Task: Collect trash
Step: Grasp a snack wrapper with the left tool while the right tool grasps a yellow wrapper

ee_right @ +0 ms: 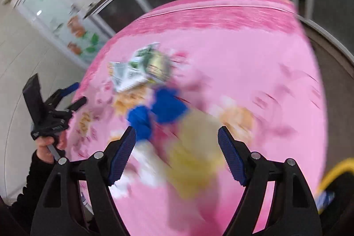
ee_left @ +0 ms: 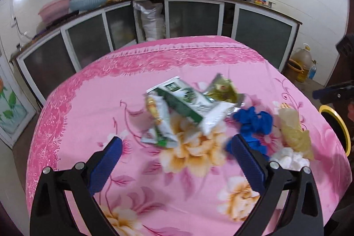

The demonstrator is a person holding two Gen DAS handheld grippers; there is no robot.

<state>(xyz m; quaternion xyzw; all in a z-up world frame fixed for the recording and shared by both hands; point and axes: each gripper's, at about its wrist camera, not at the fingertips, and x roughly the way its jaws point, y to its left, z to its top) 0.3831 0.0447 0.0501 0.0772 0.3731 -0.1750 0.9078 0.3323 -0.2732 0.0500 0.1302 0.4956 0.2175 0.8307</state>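
Note:
Trash lies on a pink flowered tablecloth. In the left wrist view I see green and white wrappers, a crumpled blue glove, a yellowish plastic bag and white tissue. My left gripper is open and empty, just short of the wrappers. The right wrist view is blurred: my right gripper is open above the yellowish bag, with the blue glove, white tissue and wrappers beyond. The left gripper shows there at the table's left edge.
A bin with a yellow rim stands at the table's right side; it also shows in the right wrist view. Kitchen cabinets and a counter run behind the table. An oil jug stands on the floor at right.

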